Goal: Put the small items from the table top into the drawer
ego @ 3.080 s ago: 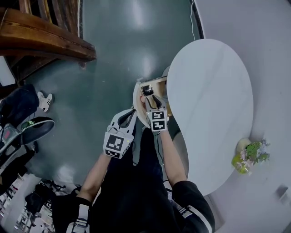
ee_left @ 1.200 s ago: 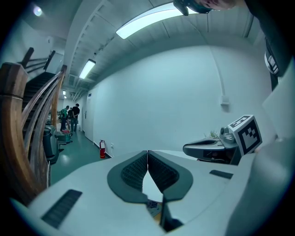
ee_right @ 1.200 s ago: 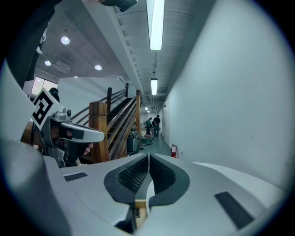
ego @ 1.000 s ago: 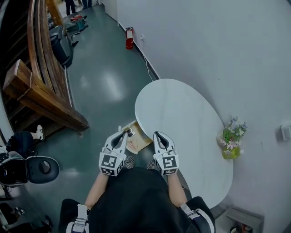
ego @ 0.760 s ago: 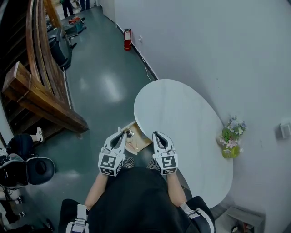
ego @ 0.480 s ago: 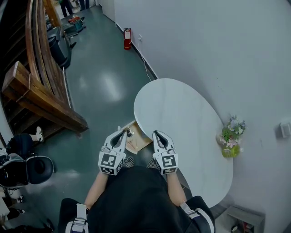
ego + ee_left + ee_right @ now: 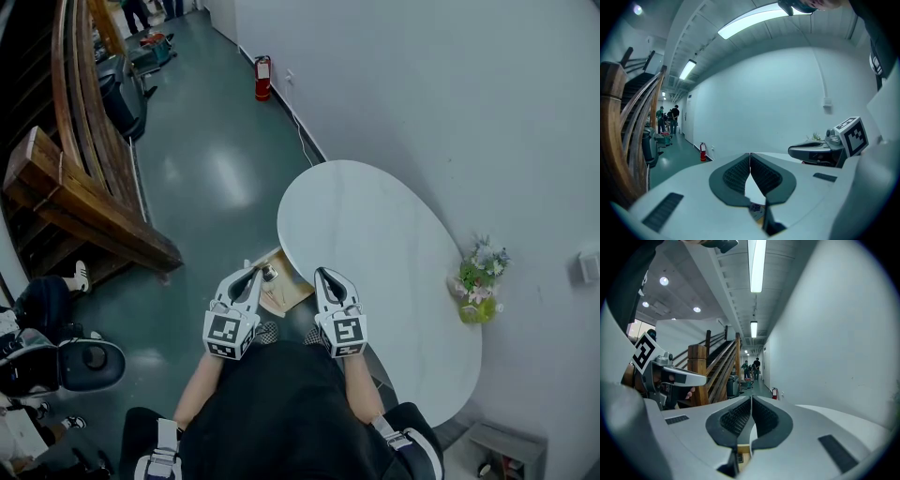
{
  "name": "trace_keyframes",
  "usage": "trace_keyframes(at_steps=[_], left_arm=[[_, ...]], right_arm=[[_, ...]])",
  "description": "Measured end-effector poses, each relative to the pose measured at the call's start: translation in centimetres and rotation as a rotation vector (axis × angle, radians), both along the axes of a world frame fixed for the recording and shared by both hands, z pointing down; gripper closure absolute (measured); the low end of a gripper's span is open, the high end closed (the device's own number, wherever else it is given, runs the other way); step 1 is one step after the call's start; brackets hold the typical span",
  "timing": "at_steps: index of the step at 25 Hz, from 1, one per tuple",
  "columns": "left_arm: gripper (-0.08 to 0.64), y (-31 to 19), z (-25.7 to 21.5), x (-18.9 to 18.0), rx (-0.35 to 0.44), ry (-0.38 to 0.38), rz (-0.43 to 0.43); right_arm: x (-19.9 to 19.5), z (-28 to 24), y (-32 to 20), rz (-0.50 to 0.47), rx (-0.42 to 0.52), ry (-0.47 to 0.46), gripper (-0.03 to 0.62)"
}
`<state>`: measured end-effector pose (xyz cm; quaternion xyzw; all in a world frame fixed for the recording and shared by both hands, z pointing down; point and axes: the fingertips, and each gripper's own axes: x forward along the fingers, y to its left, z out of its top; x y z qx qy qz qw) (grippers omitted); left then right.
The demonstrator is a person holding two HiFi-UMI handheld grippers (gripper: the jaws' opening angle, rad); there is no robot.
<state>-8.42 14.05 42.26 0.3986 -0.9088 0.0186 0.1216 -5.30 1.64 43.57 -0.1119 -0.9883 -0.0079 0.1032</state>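
Observation:
The white oval table has a bare top apart from flowers at its far right. Under its near left edge a wooden drawer stands pulled out, with a small dark-capped item and flat items inside. My left gripper and right gripper are held side by side close to the body, just short of the drawer. Both are shut with nothing between the pads. In the left gripper view the ribbed pads meet at the tips, as they do in the right gripper view.
A vase of flowers stands at the table's right edge by the grey wall. A wooden staircase runs along the left. A dark chair sits at lower left, and a red fire extinguisher stands by the far wall.
In the oldest frame the right gripper reached over the open drawer; it now rests drawn back beside the left gripper. Over the last second neither gripper moved. The chair at lower left shifted.

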Motion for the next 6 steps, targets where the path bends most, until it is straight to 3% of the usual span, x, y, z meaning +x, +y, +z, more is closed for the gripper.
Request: trace_keyframes(at_steps=[6], left_arm=[[0.540,0.26,0.09,-0.45,-0.002,-0.002,0.006]], right_arm=[[-0.45,-0.02,0.47,0.002,0.000,-0.005,0.557]])
